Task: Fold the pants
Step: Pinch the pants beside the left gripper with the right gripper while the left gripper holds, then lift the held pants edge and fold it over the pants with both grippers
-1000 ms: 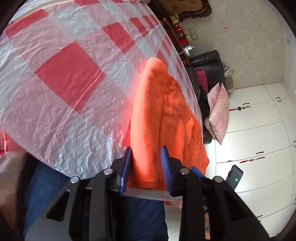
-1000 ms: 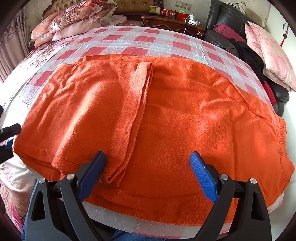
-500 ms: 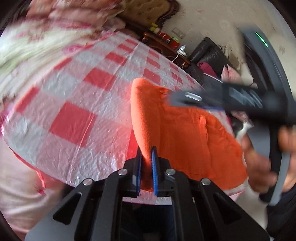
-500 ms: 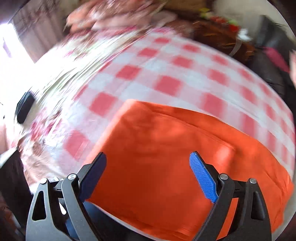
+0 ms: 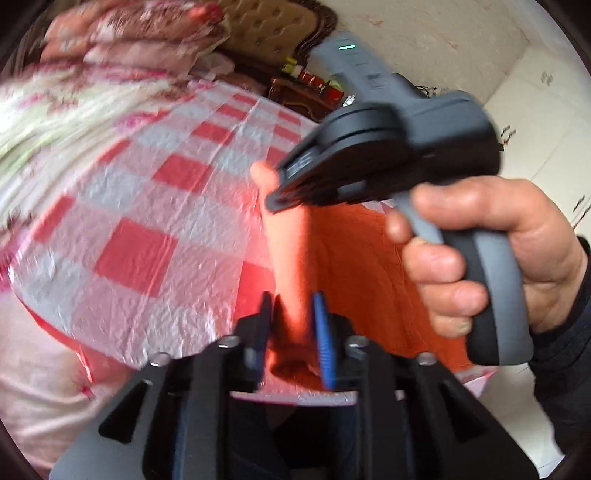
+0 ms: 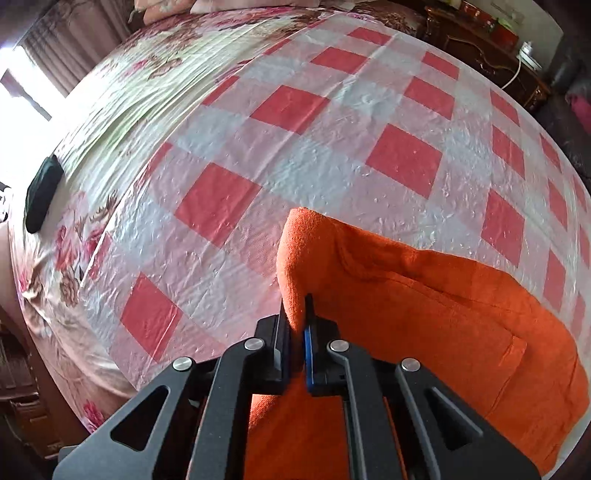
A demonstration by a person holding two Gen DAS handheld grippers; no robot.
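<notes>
1. Changes since earlier frames: a second ago the orange pants (image 6: 424,295) lay spread wide across the bed; they are now gathered into a narrower, doubled shape at the near right edge of the bed. The right gripper (image 6: 297,332), wide open half a second ago, is now clamped on a raised fold of the pants. The left gripper (image 5: 291,325), tightly pinched half a second ago, now has its jaws parted slightly, with a ridge of orange fabric (image 5: 288,266) standing between them; whether the pads press the cloth cannot be told, as the frame is blurred.

2. Surface and room: the pants rest on a red-and-white checked plastic sheet (image 6: 332,155) laid over a floral bedspread (image 6: 122,110). A tufted headboard (image 5: 266,33) and piled pillows (image 5: 125,33) stand at the far end, with a dark wooden cabinet (image 6: 487,48) beside the bed.

3. View differences: only the left view shows the person's right hand (image 5: 491,254) wrapped around the grey handle of its tool, directly over the pants. Only the right view shows a dark object (image 6: 42,192) on the bedspread's far left edge and a bright window (image 6: 22,88).
</notes>
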